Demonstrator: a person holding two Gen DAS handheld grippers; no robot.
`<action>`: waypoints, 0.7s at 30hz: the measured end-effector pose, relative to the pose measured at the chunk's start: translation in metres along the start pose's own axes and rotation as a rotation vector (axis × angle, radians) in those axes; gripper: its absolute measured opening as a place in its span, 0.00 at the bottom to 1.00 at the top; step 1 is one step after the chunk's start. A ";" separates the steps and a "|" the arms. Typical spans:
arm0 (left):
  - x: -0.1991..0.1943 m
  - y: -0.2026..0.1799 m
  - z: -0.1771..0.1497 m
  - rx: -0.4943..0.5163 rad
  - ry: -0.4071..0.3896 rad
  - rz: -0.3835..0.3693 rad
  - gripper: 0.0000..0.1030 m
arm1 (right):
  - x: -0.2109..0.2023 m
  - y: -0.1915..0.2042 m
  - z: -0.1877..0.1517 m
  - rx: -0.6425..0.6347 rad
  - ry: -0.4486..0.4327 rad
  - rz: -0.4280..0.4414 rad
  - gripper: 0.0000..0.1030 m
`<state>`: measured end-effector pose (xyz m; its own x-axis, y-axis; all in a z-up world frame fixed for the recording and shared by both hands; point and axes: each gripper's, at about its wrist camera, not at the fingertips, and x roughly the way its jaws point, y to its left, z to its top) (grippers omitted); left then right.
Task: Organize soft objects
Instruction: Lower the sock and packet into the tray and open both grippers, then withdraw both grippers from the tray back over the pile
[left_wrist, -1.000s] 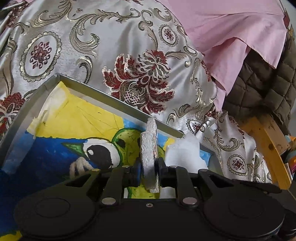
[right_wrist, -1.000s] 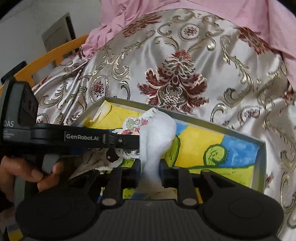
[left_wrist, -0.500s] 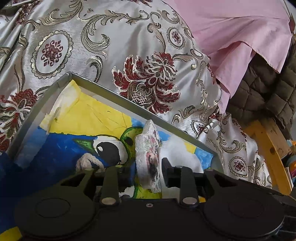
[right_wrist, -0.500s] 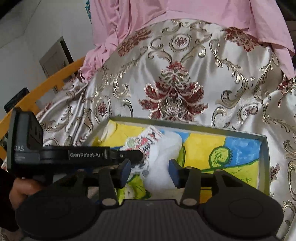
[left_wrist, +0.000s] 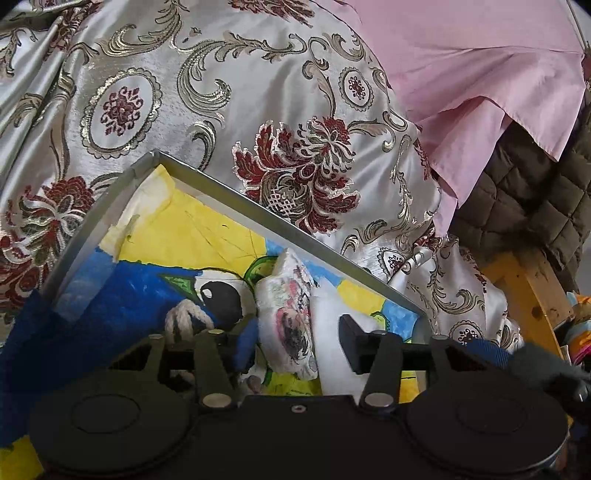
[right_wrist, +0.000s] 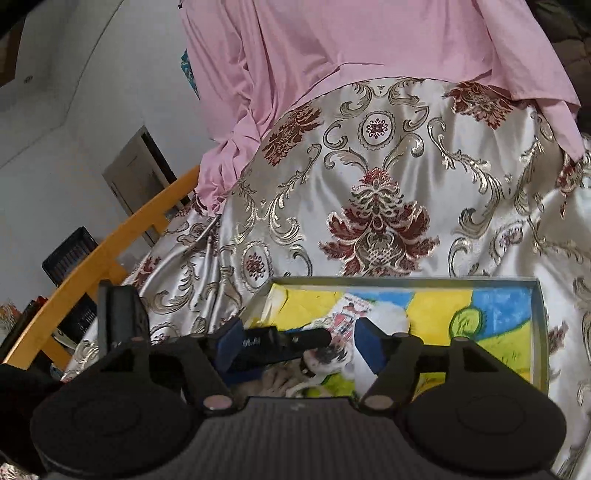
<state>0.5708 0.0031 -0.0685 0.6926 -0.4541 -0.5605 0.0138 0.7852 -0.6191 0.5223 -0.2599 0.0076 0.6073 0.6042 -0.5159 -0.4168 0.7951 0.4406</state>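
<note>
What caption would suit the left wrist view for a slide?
Left tool open around a printed soft pack lying in the painted tray on brocade cloth.

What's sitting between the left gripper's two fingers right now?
In the left wrist view, the printed soft pouch and a white soft piece lie in the tray, between the open left gripper's fingers.

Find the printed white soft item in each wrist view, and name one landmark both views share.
Left wrist: printed white soft item, low centre, lying in the tray between the open fingers.
Right wrist: same item, low centre, partly hidden behind the left gripper.
Shared landmark: grey tray with the yellow-and-blue painted lining.
</note>
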 end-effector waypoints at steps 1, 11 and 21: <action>-0.002 0.000 0.000 0.001 -0.005 0.003 0.58 | -0.002 0.001 -0.004 0.012 0.005 0.005 0.71; -0.029 0.002 -0.011 0.038 -0.029 0.015 0.74 | -0.036 0.010 -0.049 0.118 -0.055 0.005 0.79; -0.082 -0.013 -0.034 0.157 -0.100 0.039 0.97 | -0.071 0.041 -0.078 -0.013 -0.129 -0.121 0.95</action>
<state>0.4891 0.0163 -0.0333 0.7628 -0.3839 -0.5204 0.0925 0.8612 -0.4997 0.4095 -0.2665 0.0053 0.7347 0.4930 -0.4660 -0.3433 0.8627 0.3714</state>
